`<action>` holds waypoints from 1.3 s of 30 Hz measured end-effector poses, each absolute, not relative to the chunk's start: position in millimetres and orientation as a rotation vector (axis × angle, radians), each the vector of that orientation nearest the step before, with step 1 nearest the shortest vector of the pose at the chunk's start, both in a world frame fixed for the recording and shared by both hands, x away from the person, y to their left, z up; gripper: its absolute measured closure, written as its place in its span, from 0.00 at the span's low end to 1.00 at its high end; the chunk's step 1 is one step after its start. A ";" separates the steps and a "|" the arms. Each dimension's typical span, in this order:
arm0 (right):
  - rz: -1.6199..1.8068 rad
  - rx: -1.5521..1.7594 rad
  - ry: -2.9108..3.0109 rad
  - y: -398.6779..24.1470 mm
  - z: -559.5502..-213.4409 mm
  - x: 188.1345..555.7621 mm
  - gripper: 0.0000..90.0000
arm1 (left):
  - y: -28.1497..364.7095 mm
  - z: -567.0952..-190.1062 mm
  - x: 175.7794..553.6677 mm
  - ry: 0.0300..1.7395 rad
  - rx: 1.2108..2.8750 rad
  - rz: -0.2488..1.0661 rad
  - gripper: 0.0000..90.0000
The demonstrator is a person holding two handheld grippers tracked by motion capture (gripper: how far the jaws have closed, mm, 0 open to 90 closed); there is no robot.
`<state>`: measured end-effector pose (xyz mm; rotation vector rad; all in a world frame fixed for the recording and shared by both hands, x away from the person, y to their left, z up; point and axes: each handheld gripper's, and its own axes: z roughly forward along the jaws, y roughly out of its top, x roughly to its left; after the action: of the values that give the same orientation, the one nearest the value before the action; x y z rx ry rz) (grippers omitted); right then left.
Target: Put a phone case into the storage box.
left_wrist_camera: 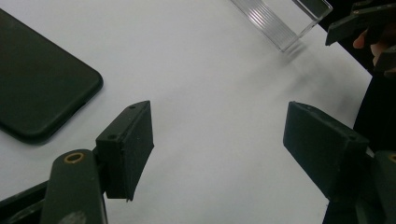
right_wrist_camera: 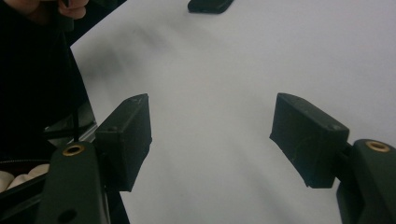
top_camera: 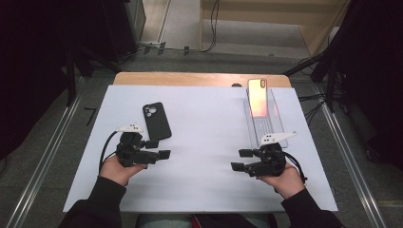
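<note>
Here the person holds both grippers low over the white sheet [top_camera: 204,142], jaws turned toward each other across the middle of the table. The left gripper [top_camera: 158,149] has its jaws wide apart, with bare sheet between them; in the left gripper view the pads [left_wrist_camera: 133,144] frame nothing but white. The black phone [top_camera: 156,121] lies flat, camera side up, just beyond that gripper and close to its upper jaw, not touching as far as I can tell. The right gripper [top_camera: 243,160] also stands wide, nothing between its jaws, and it grips nothing. Just behind it a clear stand [top_camera: 266,124] runs away toward the far edge of the table, and a second phone [top_camera: 257,97] with an orange-pink sheen leans upright on the stand's far end. The two phones sit well apart, one on each side of the sheet.
</note>
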<state>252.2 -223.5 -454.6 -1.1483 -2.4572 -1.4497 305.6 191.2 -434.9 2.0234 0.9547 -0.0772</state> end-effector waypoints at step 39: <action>-1.400 -1.128 -2.474 -235.4 -466.6 249.0 0.29 | 162.9 -422.7 366.9 1.008 2.037 -0.052 0.46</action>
<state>249.0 -235.4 -466.6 -1.1285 -2.4741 -1.4003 366.9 162.9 -422.7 2.0372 1.0077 -0.0515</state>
